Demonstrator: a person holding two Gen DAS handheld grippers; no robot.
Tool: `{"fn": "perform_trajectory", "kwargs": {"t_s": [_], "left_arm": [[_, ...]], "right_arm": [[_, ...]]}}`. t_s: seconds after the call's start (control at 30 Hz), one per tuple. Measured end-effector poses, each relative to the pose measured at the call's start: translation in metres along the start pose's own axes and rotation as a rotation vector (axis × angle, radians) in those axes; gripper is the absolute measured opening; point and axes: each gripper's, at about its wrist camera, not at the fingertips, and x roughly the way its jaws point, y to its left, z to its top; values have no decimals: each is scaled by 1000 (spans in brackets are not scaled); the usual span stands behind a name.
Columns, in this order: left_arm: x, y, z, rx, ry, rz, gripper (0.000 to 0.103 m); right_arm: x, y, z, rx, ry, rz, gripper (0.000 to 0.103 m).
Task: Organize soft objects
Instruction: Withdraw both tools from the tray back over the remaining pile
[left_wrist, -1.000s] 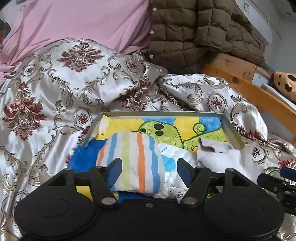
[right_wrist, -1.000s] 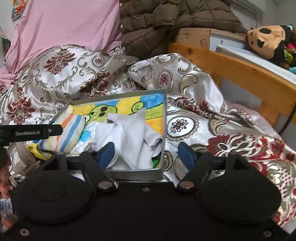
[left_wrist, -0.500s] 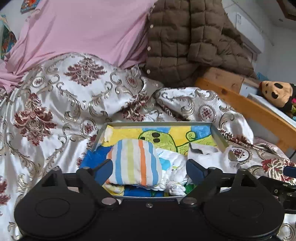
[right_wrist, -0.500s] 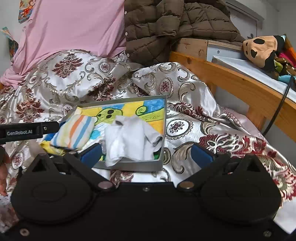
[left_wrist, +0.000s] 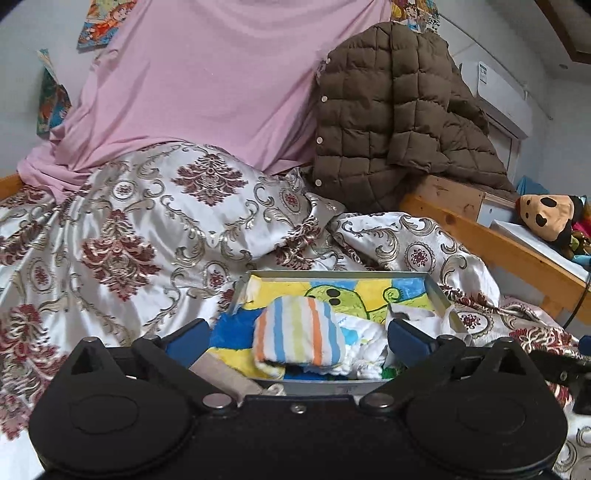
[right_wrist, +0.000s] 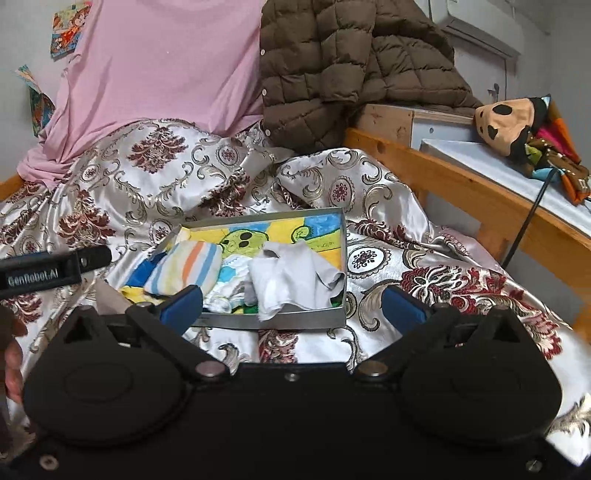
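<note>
Your left hand-held gripper (left_wrist: 297, 338) is opening, its jaws wide with nothing pressed between them; your right hand-held gripper (right_wrist: 291, 306) stands wide apart and empty. At lower centre of both views, the grey tray (left_wrist: 332, 274) lies on the bed's patterned quilt (left_wrist: 147, 221), holding the striped cloth (left_wrist: 299, 332) beside the white cloth (right_wrist: 291, 280).

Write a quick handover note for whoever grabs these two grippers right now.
Left tongs: jaws opening, nothing gripped.
Right tongs: open, empty.
Striped bundle, grey cloth and a small white piece lie in the metal tray on the bedspread.
Done: these are in the tray.
Left: grey cloth is loose and crumpled; probably tidy it.
</note>
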Motion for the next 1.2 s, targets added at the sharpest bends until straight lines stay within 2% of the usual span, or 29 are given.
{"fn": "perform_trajectory", "kwargs": {"t_s": [0.2,0.4,0.6,0.8,1.1,1.2], "left_arm": [[-30,4,-15,8,1,19,102],[-53,11,-26,40,17,36,102],[-76,20,-39,33,32,51,102],[-101,23,-61,81,35,52,102],[-116,31,-93,125,153,44,102],[-123,34,-103,112,191,31,102]], "right_arm": [[-34,14,-7,-33,-29,-16,102],[-64,26,-22,-38,18,-9,102],[-97,39,-39,-57,25,3,102],[-122,50,-57,-61,47,15,102],[-136,58,-89,-114,155,58,102],[-143,58,-101,-125,180,59,102]]}}
